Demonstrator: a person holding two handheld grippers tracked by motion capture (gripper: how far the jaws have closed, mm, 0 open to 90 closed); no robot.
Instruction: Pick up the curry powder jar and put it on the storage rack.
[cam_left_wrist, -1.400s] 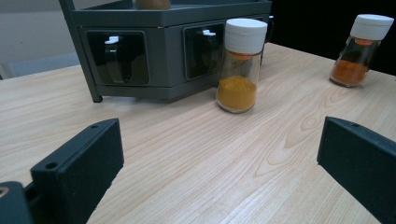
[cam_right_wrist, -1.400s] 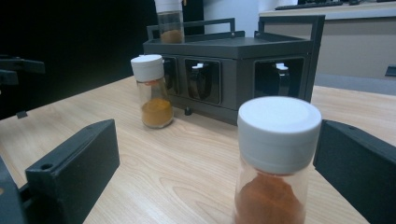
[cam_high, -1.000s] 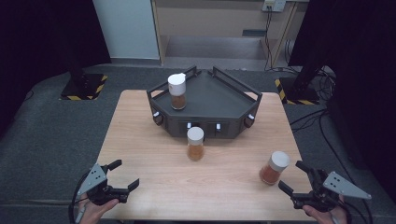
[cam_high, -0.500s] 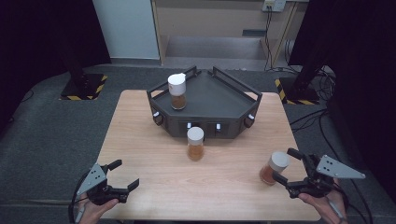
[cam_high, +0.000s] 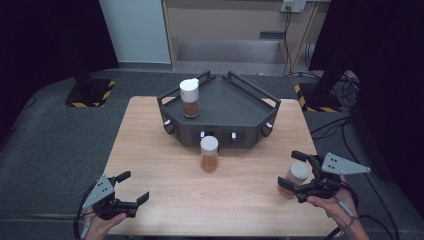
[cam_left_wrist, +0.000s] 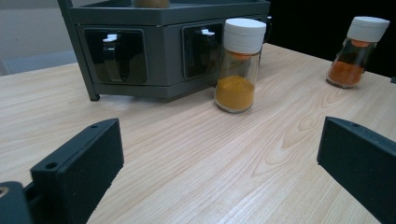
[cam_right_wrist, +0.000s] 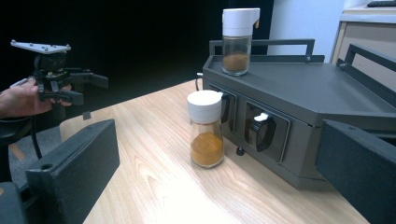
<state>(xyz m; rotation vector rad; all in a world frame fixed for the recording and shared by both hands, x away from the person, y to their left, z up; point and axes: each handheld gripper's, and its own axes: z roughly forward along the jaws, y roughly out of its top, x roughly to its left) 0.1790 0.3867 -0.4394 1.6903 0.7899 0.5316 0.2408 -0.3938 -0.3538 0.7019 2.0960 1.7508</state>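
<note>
The right hand-held gripper (cam_high: 300, 180) has advanced across the light wooden surface (cam_high: 165, 165) over the last second, from the near right corner to the small glass spice jar with a white cap and orange-brown powder (cam_high: 296, 179). Its jaws are spread wide and, in the high view, stand one on each side of the jar; no grip is made yet. In the left gripper view the same jar (cam_left_wrist: 358, 51) appears slightly tilted, though contact cannot be confirmed.

The left hand-held gripper (cam_high: 129, 192) has not moved. It hovers over the near left corner, jaws released and holding nothing.

A second white-capped glass jar of yellow-orange powder (cam_high: 209, 154) stands upright just in front of the dark grey angular metal rack (cam_high: 230, 102). A third jar, with a white flip-top cap (cam_high: 189, 97), stands on the rack's top deck.

Judgement: the approach is complete. The next action is closing on the jar body, probably for transfer to the rack.
</note>
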